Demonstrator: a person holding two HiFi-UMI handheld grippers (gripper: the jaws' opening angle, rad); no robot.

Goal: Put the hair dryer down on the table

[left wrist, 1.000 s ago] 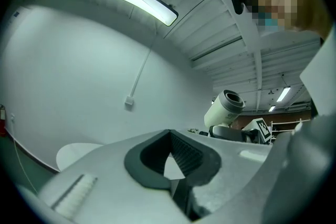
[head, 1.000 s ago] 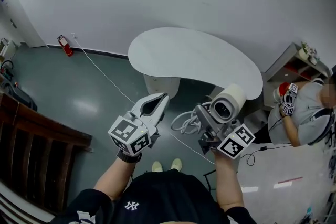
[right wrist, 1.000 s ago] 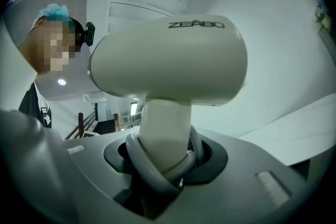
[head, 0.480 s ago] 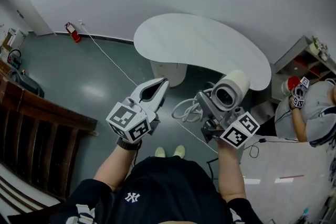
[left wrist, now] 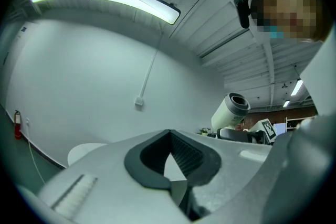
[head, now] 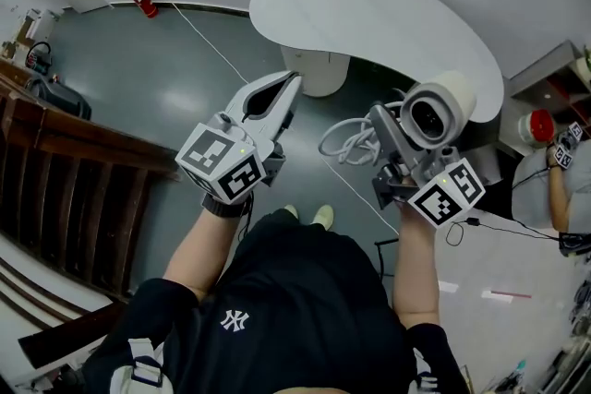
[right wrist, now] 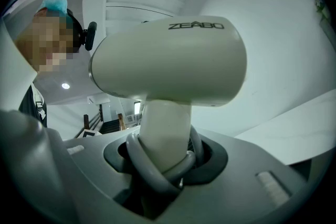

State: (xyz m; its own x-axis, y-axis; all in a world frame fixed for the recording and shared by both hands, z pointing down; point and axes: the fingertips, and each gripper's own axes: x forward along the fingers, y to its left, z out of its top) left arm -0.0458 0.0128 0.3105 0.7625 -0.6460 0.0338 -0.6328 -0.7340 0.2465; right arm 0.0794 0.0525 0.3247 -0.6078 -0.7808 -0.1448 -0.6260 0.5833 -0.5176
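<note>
Centre right, the right gripper (head: 395, 148) pinches the handle of a cream plastic hair dryer (head: 441, 111). The left gripper (head: 290, 83), centre left, is pressed together, empty.

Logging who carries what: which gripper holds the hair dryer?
The right gripper, shut on the hair dryer handle; the left gripper is shut and empty.

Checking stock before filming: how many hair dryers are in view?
1. The hair dryer is held by its handle in the right gripper, not resting on the table. Others could sit hidden on the shelves at right.
</note>
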